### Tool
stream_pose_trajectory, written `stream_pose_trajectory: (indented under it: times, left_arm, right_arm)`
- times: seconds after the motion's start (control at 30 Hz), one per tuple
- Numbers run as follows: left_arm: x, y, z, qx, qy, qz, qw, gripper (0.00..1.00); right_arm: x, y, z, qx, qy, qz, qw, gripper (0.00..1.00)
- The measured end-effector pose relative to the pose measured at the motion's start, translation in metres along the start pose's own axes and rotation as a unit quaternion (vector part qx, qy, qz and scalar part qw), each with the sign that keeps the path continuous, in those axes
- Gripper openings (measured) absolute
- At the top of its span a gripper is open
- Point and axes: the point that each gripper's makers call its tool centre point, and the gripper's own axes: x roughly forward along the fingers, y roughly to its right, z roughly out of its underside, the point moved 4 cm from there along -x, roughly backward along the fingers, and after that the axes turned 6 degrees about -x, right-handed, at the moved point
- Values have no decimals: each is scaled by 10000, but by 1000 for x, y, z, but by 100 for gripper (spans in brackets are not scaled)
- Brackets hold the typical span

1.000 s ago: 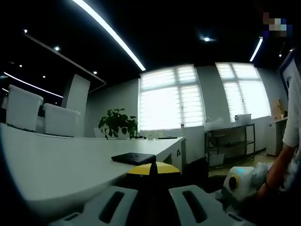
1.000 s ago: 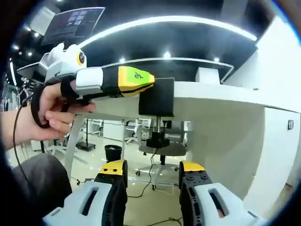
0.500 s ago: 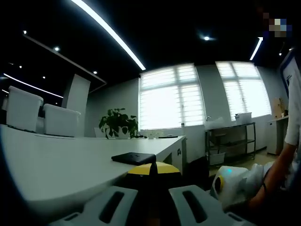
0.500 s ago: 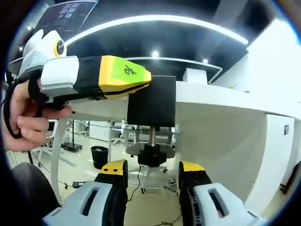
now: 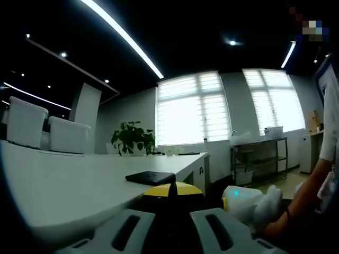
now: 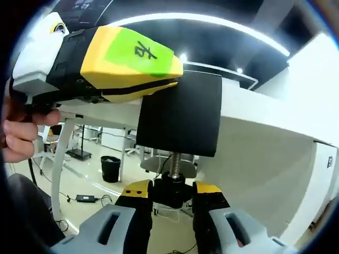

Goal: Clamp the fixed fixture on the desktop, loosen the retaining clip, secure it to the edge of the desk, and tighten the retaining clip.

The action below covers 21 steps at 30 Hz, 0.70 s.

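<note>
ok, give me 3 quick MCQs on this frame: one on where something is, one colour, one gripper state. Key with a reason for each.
1. Where does the black clamp fixture sit?
A. on the floor
B. on the edge of the white desk
C. on a shelf by the window

2. What colour are the tips of the left gripper holding the fixture?
A. red
B. blue
C. yellow, with a green patch

3. What is the right gripper doing?
A. closed around the black screw knob under the fixture
B. wide open, away from everything
C. holding a potted plant

Key: B, the fixture's black block hangs over the desk edge; C, the right gripper view shows yellow tips with a green label; A, the fingers flank the knob on both sides, seemingly touching it.
</note>
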Motion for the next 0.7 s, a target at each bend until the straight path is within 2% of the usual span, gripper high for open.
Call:
stream_pose_trajectory:
  times: [0.1,0.17,0.3,0.37,0.43,0.5,0.63,0.7]
  left_arm:
    - [0,0,0,30,-11,-9,10000,3]
    - [0,0,0,30,-12,-10,10000,3]
    - [0,0,0,12,-1,-4,10000,3]
    - [1,0,0,17,-2,-4,10000,3]
    - [1,0,0,35,-9,-5,10000,3]
    - [1,0,0,14,-6,6,10000,3]
    - [1,0,1,14,10,19,10000,3]
    - [1,0,1,13,10,21,10000,3]
  right_arm:
    - [1,-2,-1,148,184,-471,9986,28]
    - [0,-1,-1,95,258,-769,9967,28]
    - [4,0,0,-93,476,-1537,9869,28]
    - [5,-1,0,-390,591,-2090,9754,28]
    - [6,1,1,-481,679,-2656,9605,28]
    - [5,2,2,-284,594,-3029,9507,28]
    - [8,-1,3,-295,526,-3382,9392,27]
    - [8,-3,4,-477,525,-3510,9337,27]
